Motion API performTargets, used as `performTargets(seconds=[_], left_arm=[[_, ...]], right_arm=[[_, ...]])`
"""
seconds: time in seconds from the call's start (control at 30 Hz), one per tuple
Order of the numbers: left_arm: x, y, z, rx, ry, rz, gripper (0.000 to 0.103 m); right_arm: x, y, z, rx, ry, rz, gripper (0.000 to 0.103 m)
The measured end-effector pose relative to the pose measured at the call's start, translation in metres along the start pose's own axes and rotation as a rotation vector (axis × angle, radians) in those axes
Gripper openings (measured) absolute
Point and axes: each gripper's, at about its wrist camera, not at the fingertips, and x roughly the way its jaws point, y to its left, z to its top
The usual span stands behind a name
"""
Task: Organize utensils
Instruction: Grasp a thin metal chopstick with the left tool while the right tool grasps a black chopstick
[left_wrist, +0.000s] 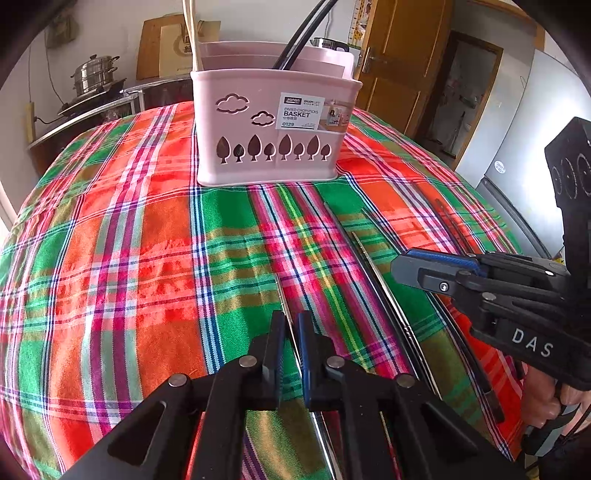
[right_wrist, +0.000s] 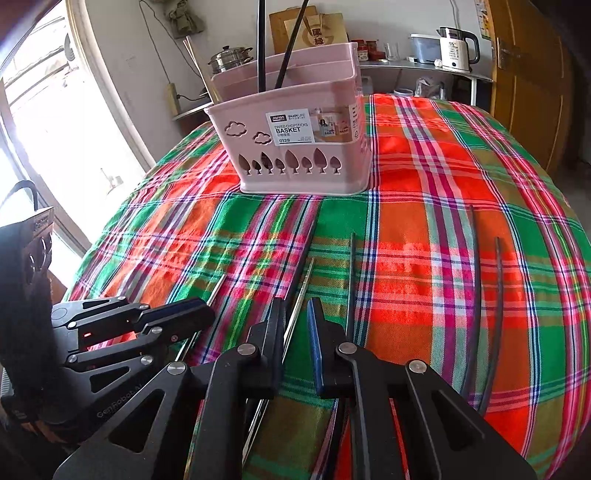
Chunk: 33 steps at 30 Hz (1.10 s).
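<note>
A table (right_wrist: 461, 177) draped in a red, green and pink plaid cloth carries a pink chopstick basket (right_wrist: 295, 147) standing upright toward its far side. Nearer, several chopsticks lie loose on the cloth: silver metal ones (right_wrist: 301, 295) and dark ones (right_wrist: 476, 295), roughly parallel.

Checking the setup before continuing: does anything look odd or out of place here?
Nothing damaged or spilled. Several chopsticks lie loose on the tablecloth, not yet sorted, while a few already stand in the pink basket. Both grippers hover low over the loose ones.
</note>
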Motion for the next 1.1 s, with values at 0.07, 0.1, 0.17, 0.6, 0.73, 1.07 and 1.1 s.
performTargets(seconds=[0.07,0.1,0.17,0.6,0.73,1.07,1.1], left_arm=[[-0.001,0.005,0.001,-0.011,-0.001,0.003,0.007],[-0.001,0.008,0.002,-0.017,-0.002,0.008,0.007],[-0.001,0.014,0.003,-0.028,-0.005,0.028,0.007],[0.002,0.036,0.014,-0.058,0.011,0.062,0.007],[0.007,0.035,0.02,-0.045,0.037,0.067,0.007],[0.016,0.03,0.033,0.007,0.089,0.083,0.006],[0.016,0.031,0.034,0.004,0.09,0.08,0.006]], right_arm=[[0.005,-0.001,0.002,0.002,0.008,-0.005,0.013],[0.006,-0.002,0.003,0.003,0.011,-0.008,0.013],[0.01,-0.002,0.006,0.004,0.016,-0.016,0.013],[0.028,0.002,0.017,-0.035,0.062,-0.072,0.012],[0.031,0.006,0.021,-0.054,0.081,-0.093,0.011],[0.033,0.005,0.025,-0.064,0.09,-0.089,0.004],[0.031,0.005,0.025,-0.062,0.085,-0.086,0.004]])
